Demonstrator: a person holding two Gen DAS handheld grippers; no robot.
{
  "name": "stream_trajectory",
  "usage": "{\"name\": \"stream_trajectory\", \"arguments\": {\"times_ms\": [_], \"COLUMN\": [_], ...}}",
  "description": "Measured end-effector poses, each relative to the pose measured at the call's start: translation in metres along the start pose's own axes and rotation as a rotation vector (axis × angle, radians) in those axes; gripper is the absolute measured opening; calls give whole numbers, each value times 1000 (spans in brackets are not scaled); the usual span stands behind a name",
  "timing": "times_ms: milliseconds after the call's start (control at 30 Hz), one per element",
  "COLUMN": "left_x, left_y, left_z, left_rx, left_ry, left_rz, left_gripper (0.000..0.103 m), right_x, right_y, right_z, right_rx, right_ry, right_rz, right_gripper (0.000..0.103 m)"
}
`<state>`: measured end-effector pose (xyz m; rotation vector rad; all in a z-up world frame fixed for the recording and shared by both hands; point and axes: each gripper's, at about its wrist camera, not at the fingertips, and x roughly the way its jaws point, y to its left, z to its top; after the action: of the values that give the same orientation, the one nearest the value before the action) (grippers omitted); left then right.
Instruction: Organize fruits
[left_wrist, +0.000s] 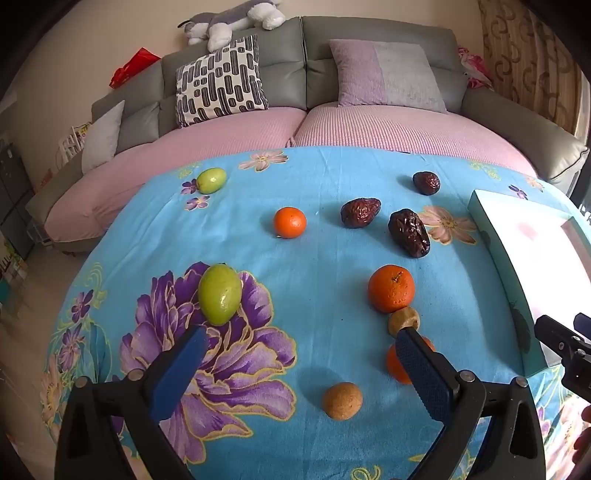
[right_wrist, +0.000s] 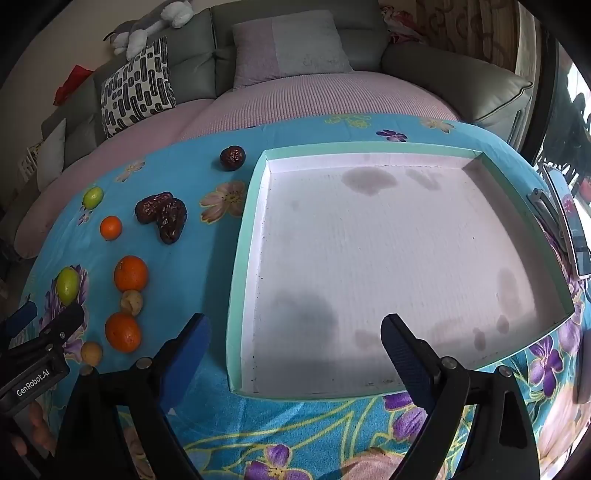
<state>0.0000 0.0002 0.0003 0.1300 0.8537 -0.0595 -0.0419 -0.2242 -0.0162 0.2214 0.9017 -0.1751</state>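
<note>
Fruit lies scattered on a blue floral cloth (left_wrist: 325, 251). My left gripper (left_wrist: 303, 350) hovers open above it, holding nothing. A green jujube (left_wrist: 219, 294) lies just beyond its left finger. Its right finger partly hides an orange (left_wrist: 397, 365) and touches a tan longan (left_wrist: 404, 319). Another orange (left_wrist: 390, 288), a small orange (left_wrist: 290, 222), a second longan (left_wrist: 341, 400), three dark red dates (left_wrist: 408, 232) and a far green jujube (left_wrist: 211, 180) lie around. My right gripper (right_wrist: 297, 332) stands open over the near left part of the mint-rimmed tray (right_wrist: 238, 277), whose white floor holds nothing.
A grey sofa (left_wrist: 369, 48) with a pink cover, cushions and a plush toy (left_wrist: 236, 22) runs behind the table. The tray fills the table's right half. A flat dark device (right_wrist: 580, 243) lies at the far right edge. A hand (right_wrist: 37, 424) shows at the lower left.
</note>
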Motion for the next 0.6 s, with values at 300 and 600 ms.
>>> {"name": "stream_trajectory", "arguments": {"times_ms": [300, 600], "left_x": [-3, 0], "left_y": [0, 1], "left_z": [1, -1], "left_rx": [8, -2], "left_ry": [9, -14], "left_rz": [5, -2], "left_gripper": [103, 103], "right_x": [1, -2], "right_y": [-1, 0], "right_z": [-1, 0], "right_rx": [4, 4], "right_ry": [4, 3], "right_rz": [-1, -1], "right_gripper": [94, 94]}}
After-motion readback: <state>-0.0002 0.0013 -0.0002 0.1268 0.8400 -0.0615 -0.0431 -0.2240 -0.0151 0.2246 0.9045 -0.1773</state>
